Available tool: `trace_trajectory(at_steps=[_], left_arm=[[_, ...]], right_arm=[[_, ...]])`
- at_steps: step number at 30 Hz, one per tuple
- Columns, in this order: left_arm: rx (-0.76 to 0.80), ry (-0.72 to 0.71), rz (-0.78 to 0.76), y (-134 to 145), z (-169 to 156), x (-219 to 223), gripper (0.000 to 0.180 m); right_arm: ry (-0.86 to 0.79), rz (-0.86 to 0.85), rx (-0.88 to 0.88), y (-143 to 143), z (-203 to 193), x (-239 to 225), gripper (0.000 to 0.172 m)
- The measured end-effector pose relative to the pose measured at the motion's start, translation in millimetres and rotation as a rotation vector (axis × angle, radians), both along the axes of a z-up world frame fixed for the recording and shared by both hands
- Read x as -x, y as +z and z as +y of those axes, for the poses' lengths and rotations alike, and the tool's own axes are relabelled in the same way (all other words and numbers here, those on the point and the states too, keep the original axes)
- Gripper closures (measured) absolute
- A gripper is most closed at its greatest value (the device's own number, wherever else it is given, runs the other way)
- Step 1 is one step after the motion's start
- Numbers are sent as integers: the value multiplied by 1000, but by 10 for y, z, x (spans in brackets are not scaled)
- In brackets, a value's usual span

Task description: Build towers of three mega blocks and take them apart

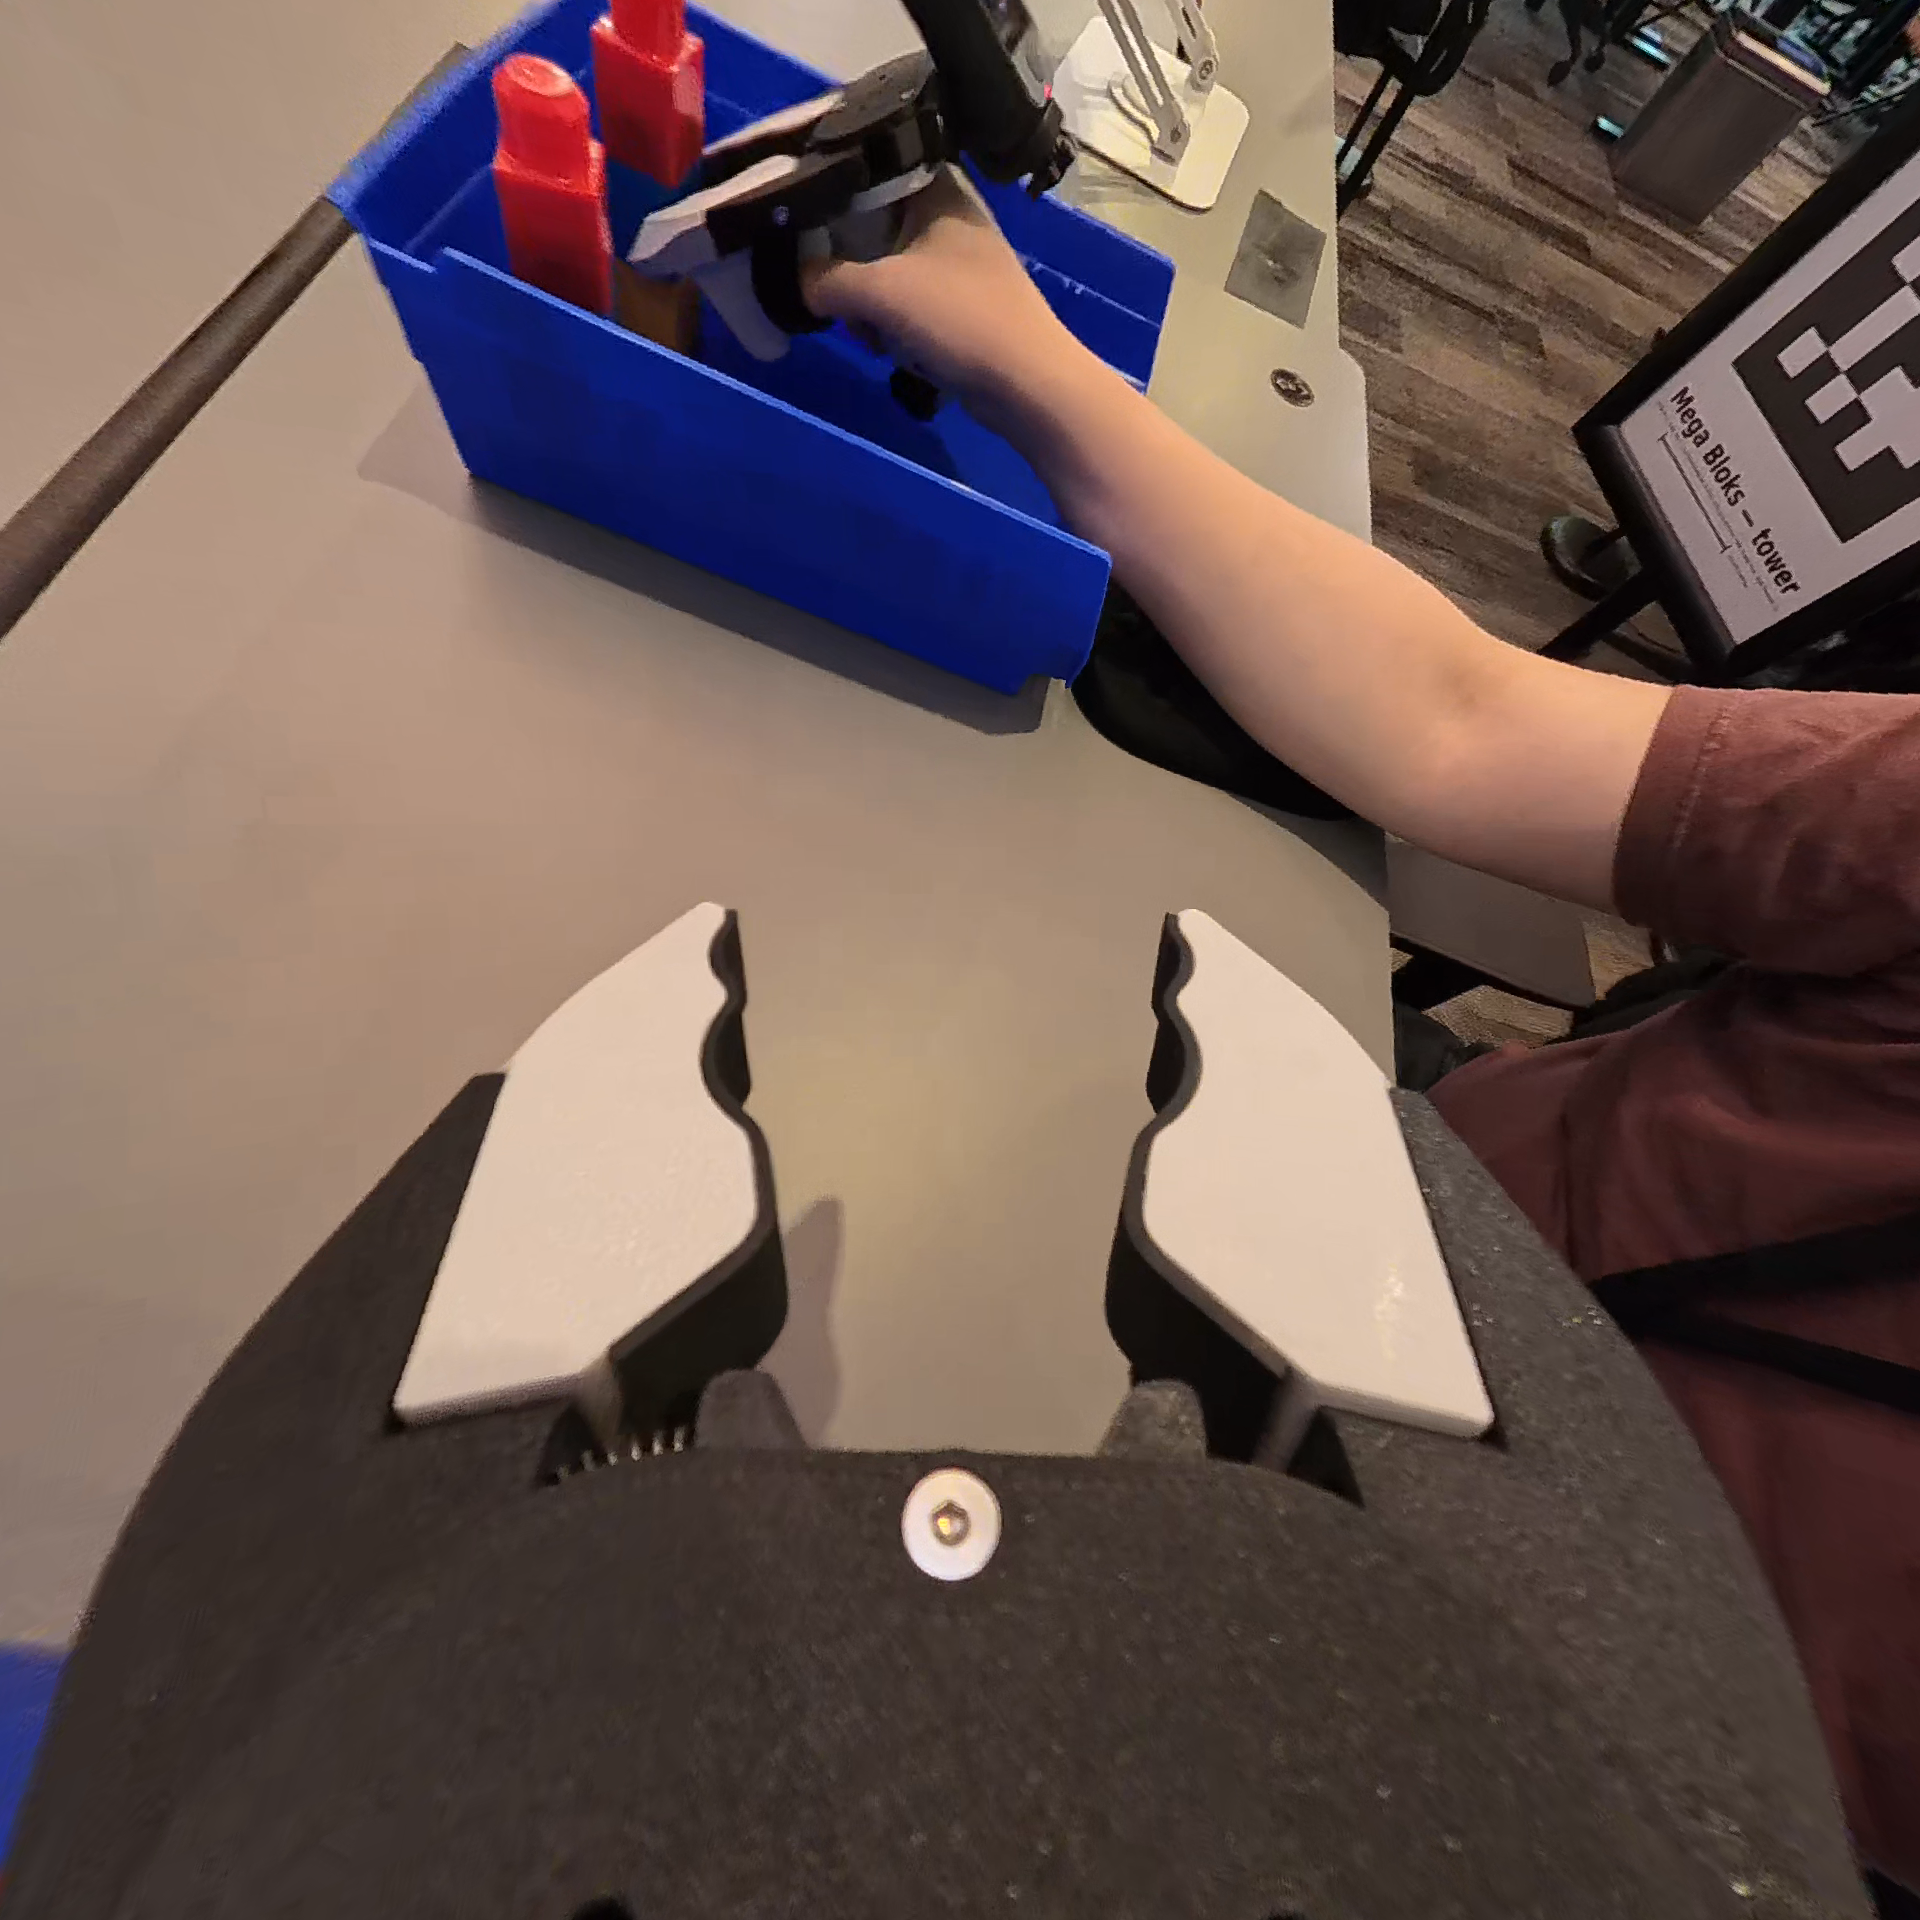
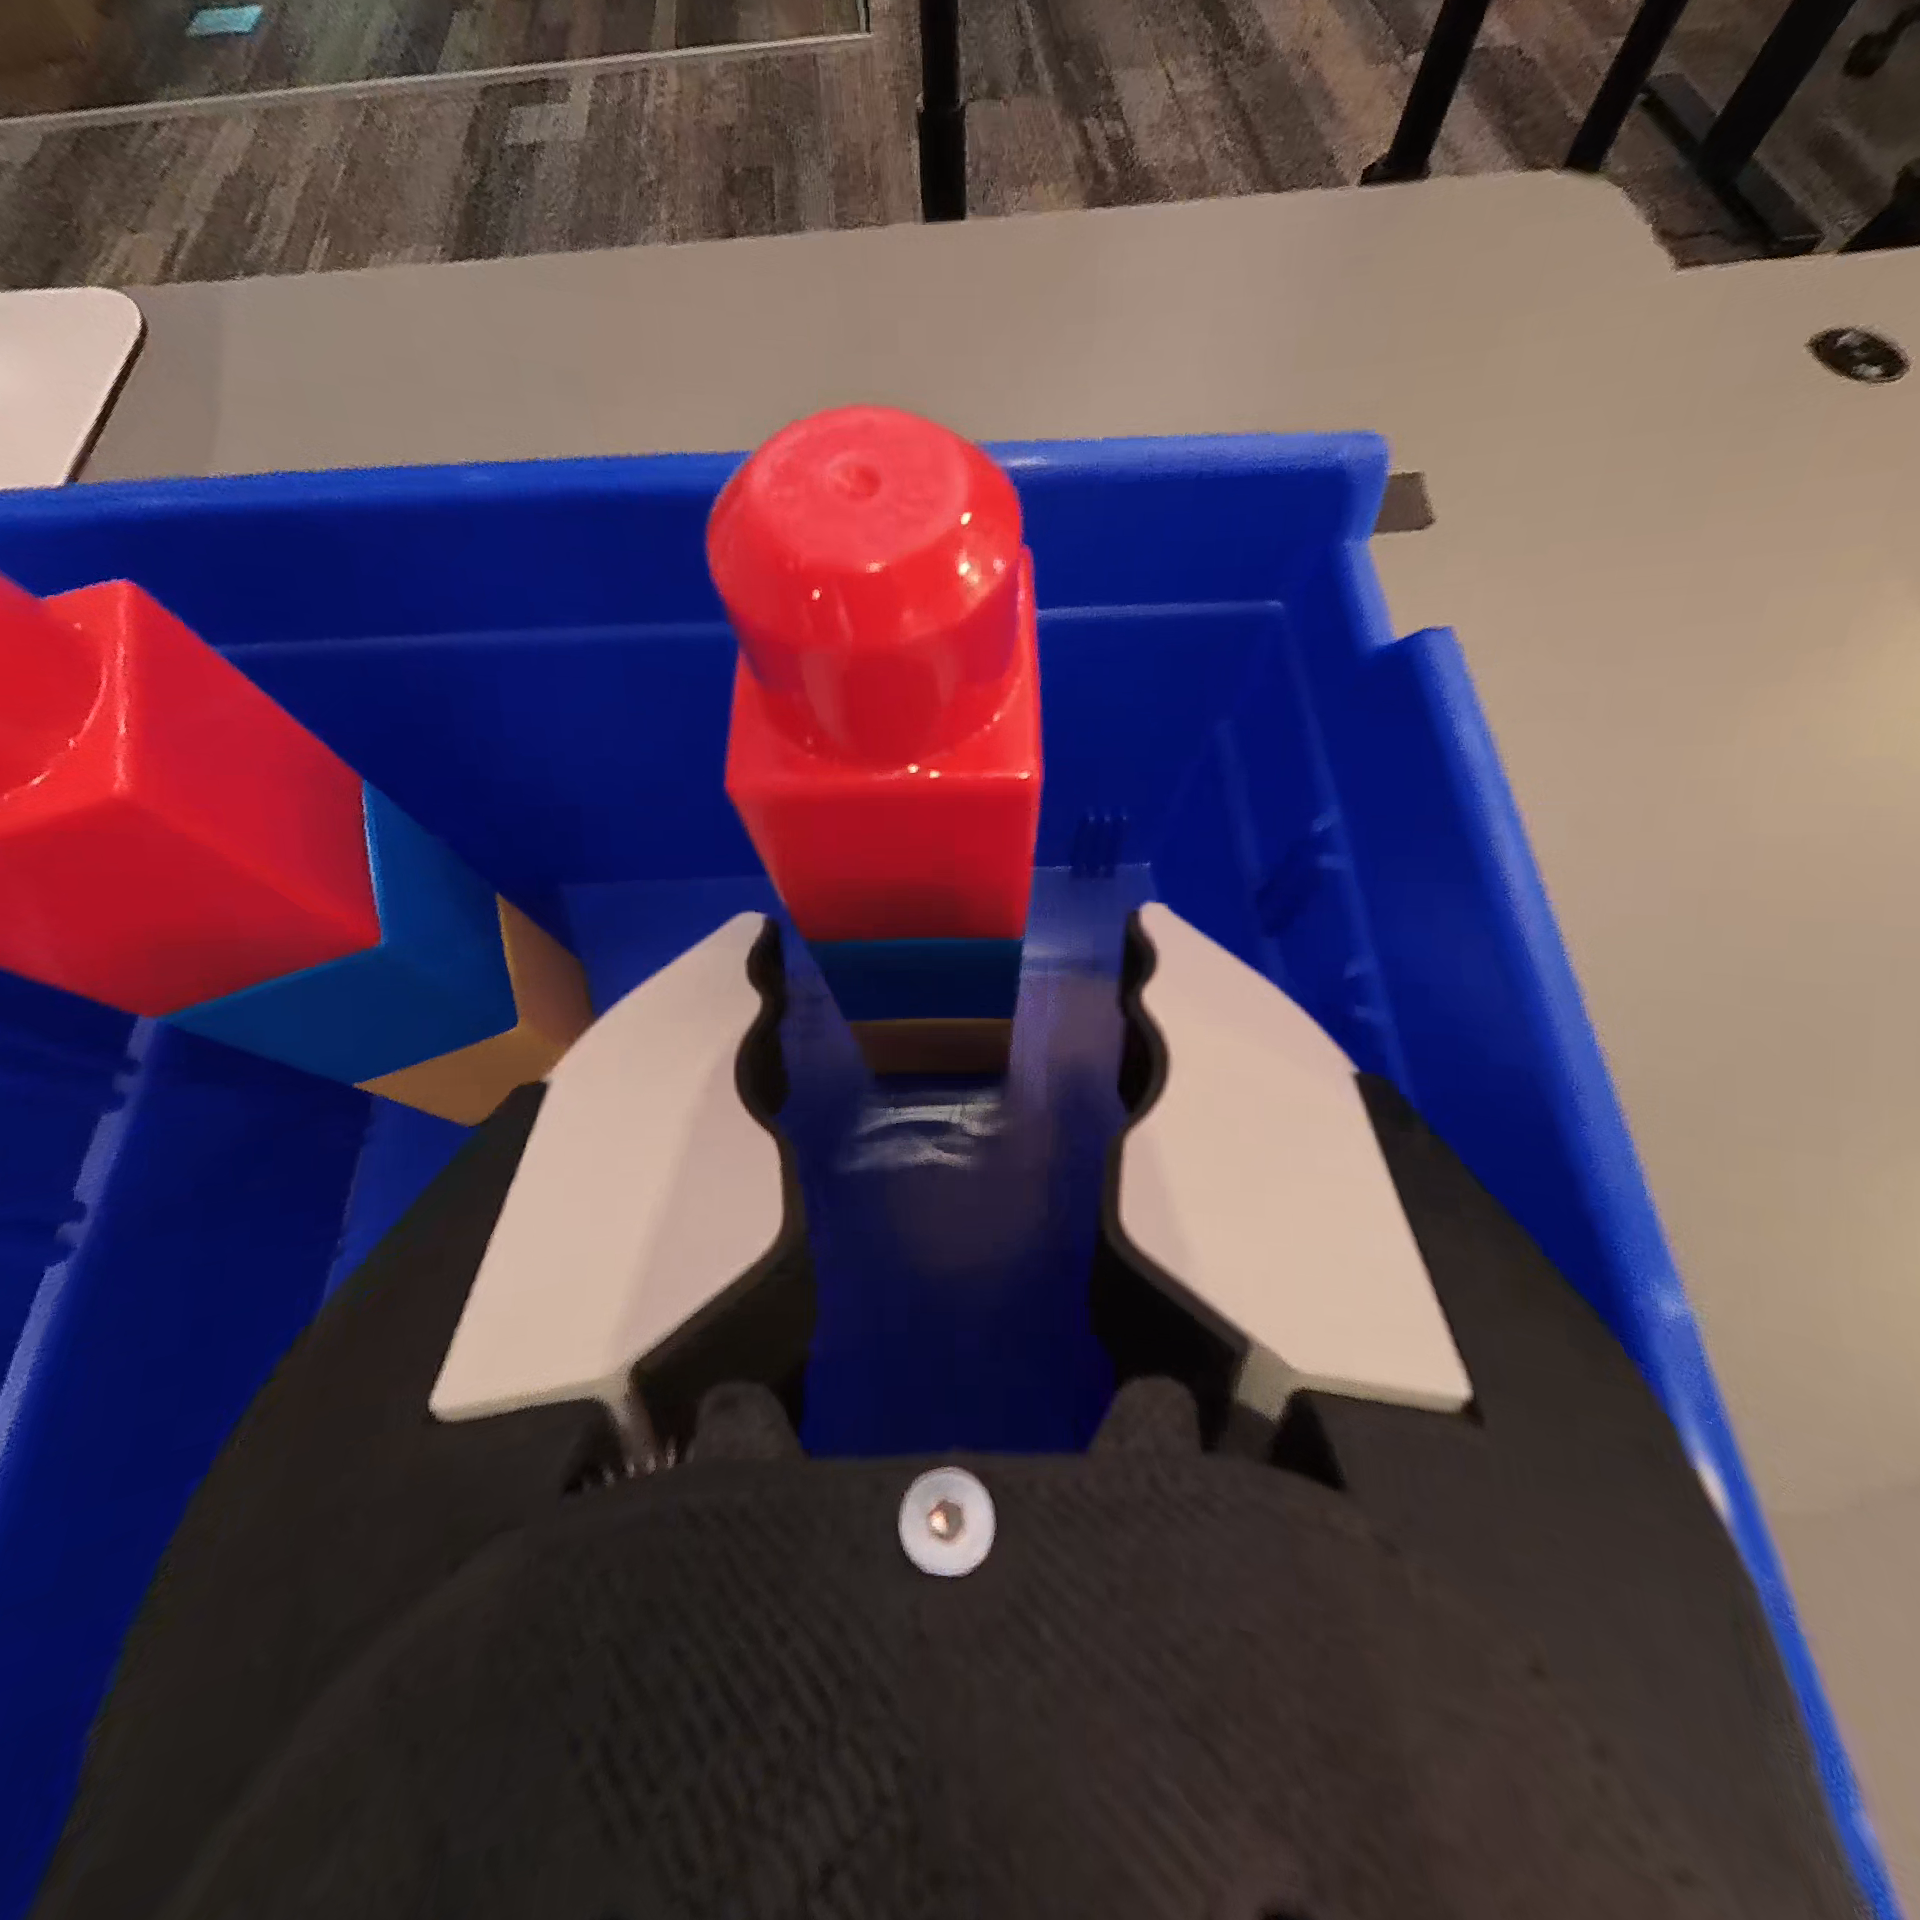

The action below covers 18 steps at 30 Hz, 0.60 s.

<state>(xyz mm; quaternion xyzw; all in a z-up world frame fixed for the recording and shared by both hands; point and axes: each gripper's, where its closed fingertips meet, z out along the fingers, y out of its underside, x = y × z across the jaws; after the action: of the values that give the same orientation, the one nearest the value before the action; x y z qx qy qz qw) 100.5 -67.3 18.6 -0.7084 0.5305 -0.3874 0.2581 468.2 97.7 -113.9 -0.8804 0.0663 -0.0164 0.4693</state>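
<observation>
In the right wrist view a three-block tower [image 2: 883, 810], red on blue on orange, stands upright in the blue bin [image 2: 1455, 831]. My right gripper [image 2: 945, 925] is open around the tower's lower blocks, and bin floor shows between each pad and the blocks. A second tower [image 2: 208, 831] of the same colours stands to its left. In the left wrist view both red tops [image 1: 551, 187] rise from the bin [image 1: 779, 488], with the right gripper [image 1: 675, 244] beside them. My left gripper [image 1: 951, 920] is open and empty above the bare grey table [image 1: 520, 779].
A person's arm [image 1: 1299, 582] reaches across the bin's near right corner. A framed sign with a black-and-white pattern [image 1: 1787, 416] stands off the table at right. A white stand base [image 1: 1164, 114] sits behind the bin. A dark bar [image 1: 156, 416] runs along the table's left edge.
</observation>
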Motion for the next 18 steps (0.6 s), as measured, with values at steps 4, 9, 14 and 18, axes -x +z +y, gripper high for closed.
trace_trajectory(at_steps=[4,9,14,18], left_arm=[[-100,133,-53,303,256,450,105],[-393,575,-79,658,921,1551,109],[-316,763,245,58,1099,2409,123],[-182,870,459,-423,1216,2807,127]], right_arm=[[31,-25,-91,264,-15,16,103],[56,-57,-177,624,-53,35,100],[29,-97,-375,1169,-120,-11,100],[56,-53,-429,1444,-212,45,98]])
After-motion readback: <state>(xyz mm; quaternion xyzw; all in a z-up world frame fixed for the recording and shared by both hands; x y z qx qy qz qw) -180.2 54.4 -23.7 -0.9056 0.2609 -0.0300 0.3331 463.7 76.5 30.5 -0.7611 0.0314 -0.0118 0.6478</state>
